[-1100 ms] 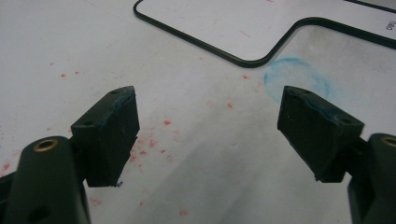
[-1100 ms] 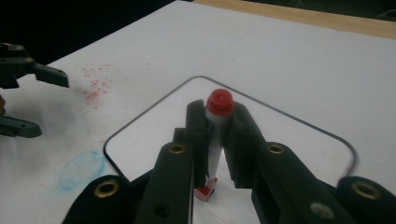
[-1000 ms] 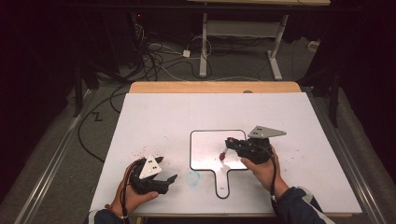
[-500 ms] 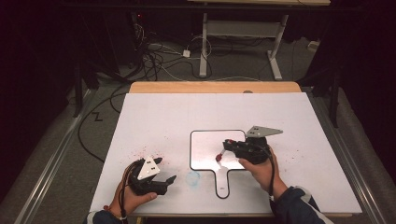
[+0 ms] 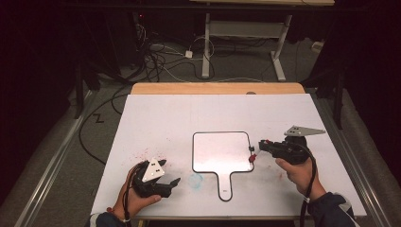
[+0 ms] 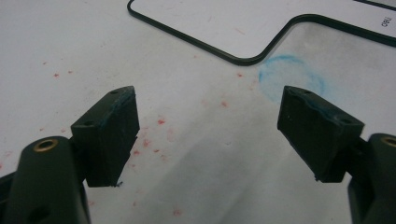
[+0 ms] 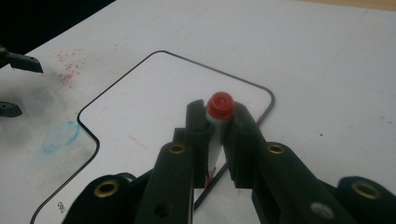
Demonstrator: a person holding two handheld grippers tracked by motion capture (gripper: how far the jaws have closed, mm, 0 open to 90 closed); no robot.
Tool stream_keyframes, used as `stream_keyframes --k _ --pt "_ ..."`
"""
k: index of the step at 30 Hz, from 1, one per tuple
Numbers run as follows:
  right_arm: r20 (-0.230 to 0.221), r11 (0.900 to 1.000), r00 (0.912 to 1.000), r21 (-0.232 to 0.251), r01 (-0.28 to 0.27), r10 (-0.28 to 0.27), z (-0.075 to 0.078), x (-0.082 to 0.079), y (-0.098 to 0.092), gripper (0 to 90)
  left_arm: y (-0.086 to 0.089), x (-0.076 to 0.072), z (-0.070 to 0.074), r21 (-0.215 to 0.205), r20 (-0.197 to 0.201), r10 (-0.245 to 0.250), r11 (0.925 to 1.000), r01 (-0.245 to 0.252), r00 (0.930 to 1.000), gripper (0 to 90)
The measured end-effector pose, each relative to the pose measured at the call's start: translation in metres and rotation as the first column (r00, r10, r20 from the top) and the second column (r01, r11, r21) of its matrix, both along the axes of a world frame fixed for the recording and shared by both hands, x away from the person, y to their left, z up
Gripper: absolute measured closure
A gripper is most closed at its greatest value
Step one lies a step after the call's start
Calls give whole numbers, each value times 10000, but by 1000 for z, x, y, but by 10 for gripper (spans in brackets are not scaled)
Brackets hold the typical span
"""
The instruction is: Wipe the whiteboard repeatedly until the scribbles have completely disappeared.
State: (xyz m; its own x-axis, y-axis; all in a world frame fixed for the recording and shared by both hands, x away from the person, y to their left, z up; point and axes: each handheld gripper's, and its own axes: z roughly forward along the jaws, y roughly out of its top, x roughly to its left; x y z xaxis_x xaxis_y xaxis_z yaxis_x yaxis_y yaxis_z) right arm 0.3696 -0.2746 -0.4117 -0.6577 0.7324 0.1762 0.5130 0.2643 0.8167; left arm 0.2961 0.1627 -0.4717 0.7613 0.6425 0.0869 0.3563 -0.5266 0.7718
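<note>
A small paddle-shaped whiteboard (image 5: 220, 151) with a dark rim lies flat on the white table (image 5: 189, 118), its handle toward me. My right gripper (image 5: 263, 145) hovers at the board's right edge, shut on a red-capped marker (image 7: 220, 105) that stands up between the pads. The board (image 7: 154, 102) spreads out beyond those jaws. My left gripper (image 5: 171, 172) rests near the table's front left, open, with nothing between its fingers. In the left gripper view its jaws (image 6: 210, 116) frame bare table, with the board's corner (image 6: 243, 23) beyond them.
A blue smudge (image 5: 194, 179) marks the table just left of the board's handle. Red specks (image 5: 144, 155) are scattered by the left hand. A wooden strip (image 5: 217, 88) edges the table's far side; cables and a desk frame lie on the floor beyond.
My right gripper has carried the marker rightward, from over the board's right part to just past its right edge. The left gripper has stayed put.
</note>
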Motion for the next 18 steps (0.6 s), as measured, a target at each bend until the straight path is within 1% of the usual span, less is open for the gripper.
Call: stream_keyframes --k 2,5,7,12,15,18 --pt "73 9998 9998 123 -167 166 -2 1 5 815 0 0 0 12 -20 -24 10000 24 10000 201" --pt "47 9985 9988 275 -483 481 -5 3 18 816 0 1 0 22 -29 -50 10000 50 10000 201" --pt "42 9965 9967 225 -809 809 -5 2 29 816 0 0 0 30 -21 -59 10000 59 10000 201" --pt "151 9909 9909 168 -1338 1335 -6 -2 60 816 0 0 0 33 -25 -43 10000 43 10000 201" --pt "168 9874 9874 178 -1575 1572 -7 -3 74 816 1 0 -1 46 -30 -30 10000 30 10000 201" --pt "217 9849 9850 243 -1715 1710 -9 -4 85 816 1 -1 -1 40 -42 -30 10000 30 10000 201"
